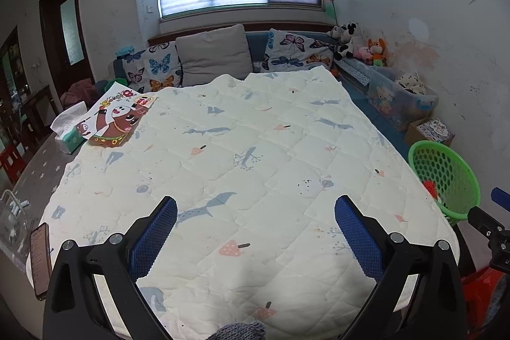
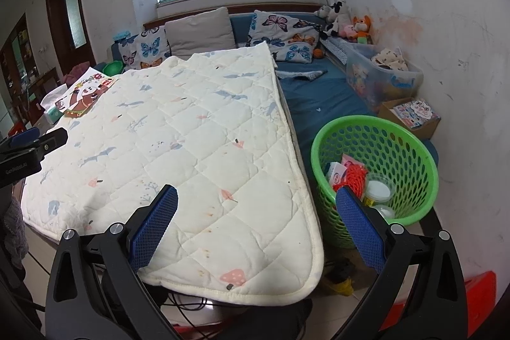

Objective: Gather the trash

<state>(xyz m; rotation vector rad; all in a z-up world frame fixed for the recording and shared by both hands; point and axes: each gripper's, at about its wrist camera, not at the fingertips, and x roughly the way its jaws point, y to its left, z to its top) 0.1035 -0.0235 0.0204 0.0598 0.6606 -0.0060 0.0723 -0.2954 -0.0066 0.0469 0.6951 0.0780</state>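
A green perforated basket stands right of the quilt-covered table. It holds a red net, a small box, a pink pack and two white-lidded cups. In the left wrist view the basket is at the right edge. My left gripper is open and empty above the quilt. My right gripper is open and empty over the quilt's right edge, beside the basket. A cartoon bear paper lies on the far left corner; it also shows in the right wrist view.
A tissue pack sits beside the bear paper. A phone lies at the near left table edge. A sofa with cushions, plush toys, a clear bin and a cardboard box line the back and right. Cables lie under the table.
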